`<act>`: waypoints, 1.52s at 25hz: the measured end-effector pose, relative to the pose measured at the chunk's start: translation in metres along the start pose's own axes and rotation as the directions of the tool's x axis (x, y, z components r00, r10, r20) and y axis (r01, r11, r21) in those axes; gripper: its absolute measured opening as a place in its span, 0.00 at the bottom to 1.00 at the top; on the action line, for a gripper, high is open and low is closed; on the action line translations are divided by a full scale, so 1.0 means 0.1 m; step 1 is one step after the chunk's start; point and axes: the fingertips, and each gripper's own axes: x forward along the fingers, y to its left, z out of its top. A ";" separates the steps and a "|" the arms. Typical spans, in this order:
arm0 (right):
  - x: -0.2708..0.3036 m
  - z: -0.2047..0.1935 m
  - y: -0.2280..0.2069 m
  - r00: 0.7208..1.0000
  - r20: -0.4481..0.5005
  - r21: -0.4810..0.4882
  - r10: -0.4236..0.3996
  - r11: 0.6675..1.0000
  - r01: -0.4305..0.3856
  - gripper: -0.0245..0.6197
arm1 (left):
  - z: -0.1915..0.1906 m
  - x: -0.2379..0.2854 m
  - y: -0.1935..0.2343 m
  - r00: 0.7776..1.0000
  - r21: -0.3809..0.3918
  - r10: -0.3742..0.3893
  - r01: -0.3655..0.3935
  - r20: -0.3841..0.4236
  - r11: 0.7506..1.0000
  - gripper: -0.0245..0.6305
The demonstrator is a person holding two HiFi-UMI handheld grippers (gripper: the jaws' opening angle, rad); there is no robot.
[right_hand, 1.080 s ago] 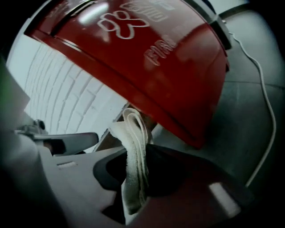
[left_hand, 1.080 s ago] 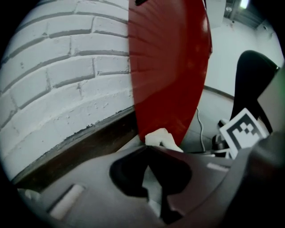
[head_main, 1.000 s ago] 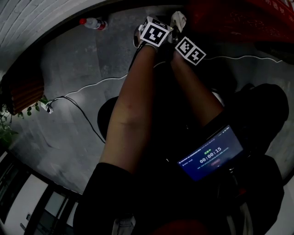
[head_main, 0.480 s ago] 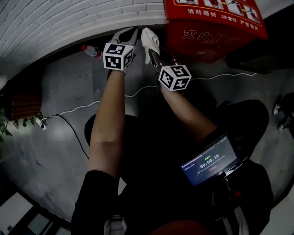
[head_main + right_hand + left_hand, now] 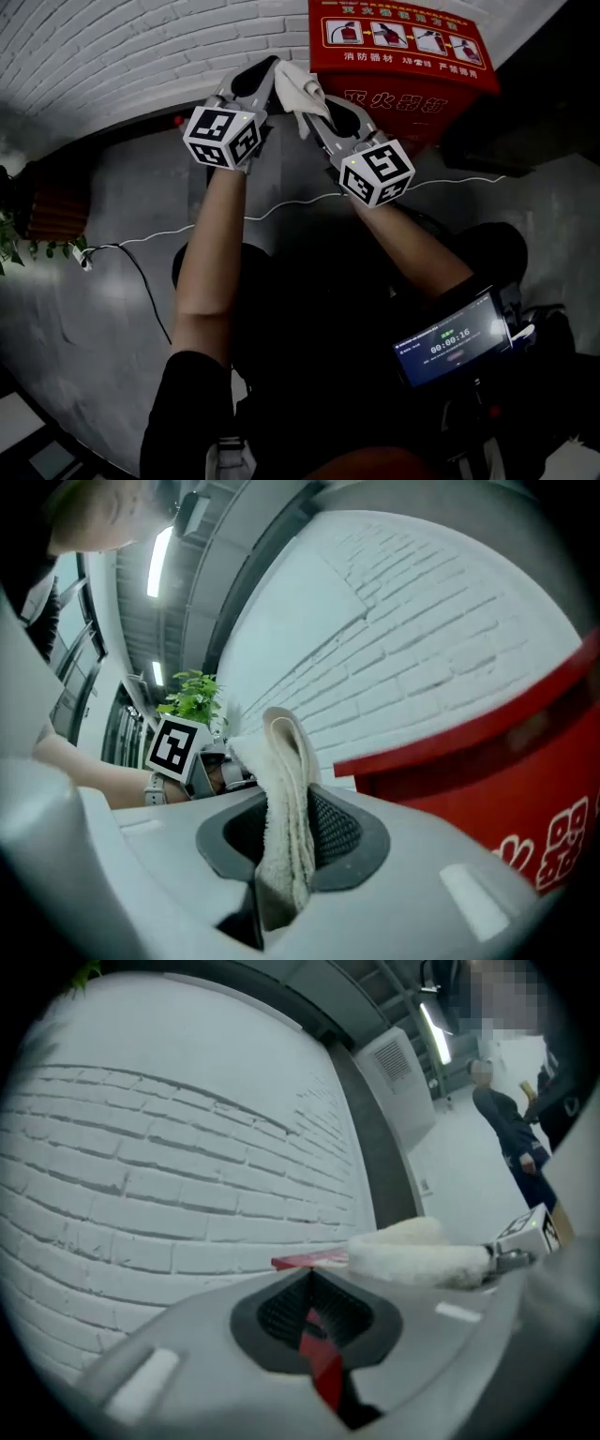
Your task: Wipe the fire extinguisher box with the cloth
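The red fire extinguisher box (image 5: 403, 56) stands against the white brick wall at the top of the head view. My right gripper (image 5: 314, 101) is shut on a white cloth (image 5: 295, 86), just left of the box's front and close to it. In the right gripper view the cloth (image 5: 286, 808) sticks up folded between the jaws, with the red box (image 5: 506, 789) to the right. My left gripper (image 5: 265, 70) hovers beside the cloth with its jaws shut and nothing in them. Its own view shows the cloth (image 5: 422, 1258) and a red box edge (image 5: 309, 1261) ahead.
A white brick wall (image 5: 141, 47) rises behind the box. On the grey floor lie a white cable (image 5: 281, 208) and a bottle (image 5: 178, 120), with a plant (image 5: 7, 246) at the far left. A timer screen (image 5: 450, 342) sits at the person's waist. A person (image 5: 511, 1129) stands in the distance.
Both grippers have risen and come closer to the box with the cloth. The box's top with its pictograms has come into the head view.
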 end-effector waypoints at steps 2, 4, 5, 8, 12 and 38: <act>-0.12 0.26 -0.01 1.000 0.003 -0.019 0.025 1.000 -0.025 0.16 | 0.24 0.01 -0.14 0.999 0.010 -0.018 0.017 0.047 1.000 0.04; -0.22 0.53 -0.05 0.999 0.000 -0.058 0.050 0.997 -0.049 0.16 | 0.45 0.05 -0.30 0.996 0.032 -0.047 0.045 0.079 0.998 0.04; -0.27 0.68 -0.07 0.998 0.003 -0.085 0.060 0.995 -0.060 0.16 | 0.53 0.07 -0.37 0.994 0.047 -0.064 0.060 0.086 0.997 0.04; -0.35 1.10 -0.16 0.995 0.019 -0.136 0.098 0.986 -0.095 0.17 | 0.71 0.11 -0.54 0.990 0.085 -0.104 0.096 0.092 0.992 0.04; -0.49 1.43 -0.32 0.994 0.016 -0.166 0.111 0.980 -0.107 0.17 | 0.74 0.13 -0.72 0.988 0.078 -0.137 0.131 0.077 0.988 0.04; 0.04 1.93 -1.23 0.962 -0.272 -0.493 0.028 0.854 -0.165 0.17 | 1.03 0.54 -0.34 1.000 0.030 -0.010 0.009 0.013 1.000 0.04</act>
